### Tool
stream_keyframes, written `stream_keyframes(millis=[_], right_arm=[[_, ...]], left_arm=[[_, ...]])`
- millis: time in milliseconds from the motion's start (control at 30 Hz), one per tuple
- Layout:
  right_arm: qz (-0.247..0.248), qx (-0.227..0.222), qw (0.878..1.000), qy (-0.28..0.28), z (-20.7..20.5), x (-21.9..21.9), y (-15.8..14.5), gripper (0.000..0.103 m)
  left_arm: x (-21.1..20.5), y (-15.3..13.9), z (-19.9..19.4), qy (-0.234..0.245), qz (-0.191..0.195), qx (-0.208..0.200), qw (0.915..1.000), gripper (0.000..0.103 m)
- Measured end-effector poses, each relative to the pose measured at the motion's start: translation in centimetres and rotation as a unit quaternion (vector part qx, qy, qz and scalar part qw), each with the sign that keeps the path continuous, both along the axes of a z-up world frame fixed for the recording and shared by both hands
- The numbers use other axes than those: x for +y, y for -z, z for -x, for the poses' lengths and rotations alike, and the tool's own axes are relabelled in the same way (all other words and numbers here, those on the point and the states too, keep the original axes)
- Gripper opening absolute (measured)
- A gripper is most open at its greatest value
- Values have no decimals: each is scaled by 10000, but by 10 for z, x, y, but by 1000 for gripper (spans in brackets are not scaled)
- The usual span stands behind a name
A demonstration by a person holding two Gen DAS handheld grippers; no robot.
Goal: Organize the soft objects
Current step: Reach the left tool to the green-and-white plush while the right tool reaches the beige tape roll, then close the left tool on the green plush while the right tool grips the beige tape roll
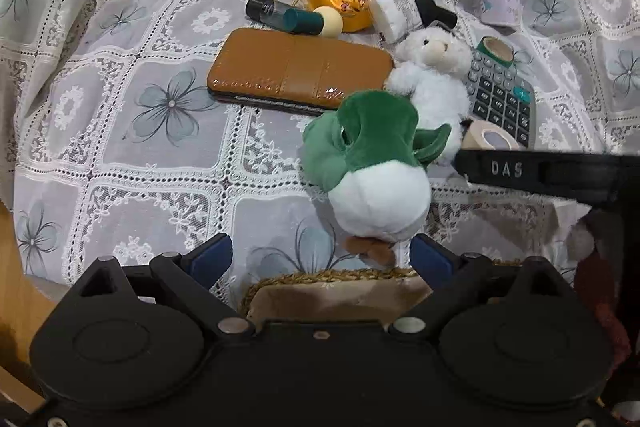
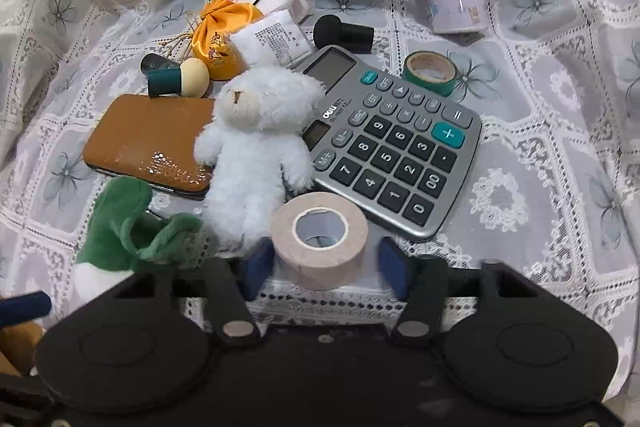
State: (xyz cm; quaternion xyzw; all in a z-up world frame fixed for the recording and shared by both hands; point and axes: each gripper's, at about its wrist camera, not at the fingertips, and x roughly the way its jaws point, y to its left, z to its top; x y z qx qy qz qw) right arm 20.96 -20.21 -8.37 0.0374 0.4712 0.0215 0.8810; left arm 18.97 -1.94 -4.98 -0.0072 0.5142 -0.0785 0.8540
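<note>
Left wrist view: left claw (image 1: pixel 320 257) spread wide above a woven basket (image 1: pixel 328 277), green-and-white plush (image 1: pixel 376 167) just beyond its pads. Right claw (image 2: pixel 326 265) gapes around a beige tape roll (image 2: pixel 320 239); farther off, white teddy bear (image 2: pixel 256 147) leans on calculator (image 2: pixel 400 147).

lace floral tablecloth (image 1: pixel 120 131), wooden floor (image 1: pixel 8 259)

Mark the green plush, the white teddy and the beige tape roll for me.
green plush (image 1: pixel 380 187), left wrist view, on its white belly.
white teddy (image 2: pixel 256 155), right wrist view, on its chest.
beige tape roll (image 2: pixel 320 255), right wrist view, on its outer side wall.
</note>
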Motion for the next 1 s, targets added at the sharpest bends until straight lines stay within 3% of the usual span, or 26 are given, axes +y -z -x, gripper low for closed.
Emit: stream_keyframes(millis=[367,567,733,833,1000], right_arm=[[-429,25,9976,544,26,-43,-6,48],[-438,35,9960,779,33,-56,-2,48],[-331,-49,9963,792,32,-53,-1,49],[-258,-77,9966,774,30,-51,1,50],[-348,-94,9965,750,26,-48,4,67]], left_arm=[[-14,1,-15,181,132,-149,9996,93],[-24,8,-30,227,100,-170,9995,93],[-24,22,-43,167,138,88,9997,93],[-25,26,-45,186,109,88,9997,99],[-30,30,-46,191,-30,80,9998,100]])
